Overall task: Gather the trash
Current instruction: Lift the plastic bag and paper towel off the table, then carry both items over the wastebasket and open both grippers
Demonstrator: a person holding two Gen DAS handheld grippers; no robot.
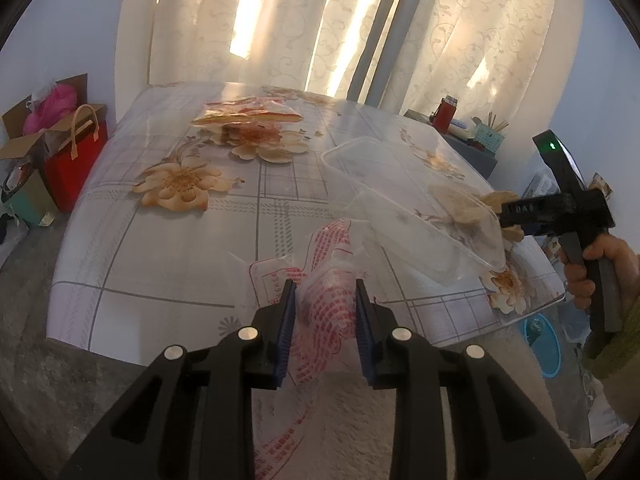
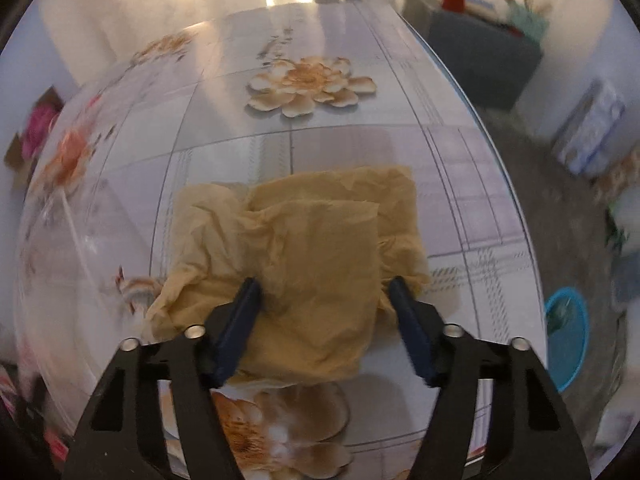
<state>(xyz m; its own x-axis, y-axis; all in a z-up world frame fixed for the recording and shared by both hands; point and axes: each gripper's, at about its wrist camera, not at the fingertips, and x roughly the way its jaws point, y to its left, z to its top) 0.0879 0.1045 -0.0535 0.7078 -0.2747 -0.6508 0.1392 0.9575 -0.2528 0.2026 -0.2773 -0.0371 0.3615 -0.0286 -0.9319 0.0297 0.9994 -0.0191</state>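
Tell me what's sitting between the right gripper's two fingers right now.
In the right wrist view, a crumpled tan paper napkin lies on the table between the open right gripper fingers.

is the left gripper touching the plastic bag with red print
Touching. In the left wrist view both blue pads of the left gripper press against the bunched plastic bag held between them.

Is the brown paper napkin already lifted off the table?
No. The napkin lies flat on the table, with the right gripper open around it, fingers on either side.
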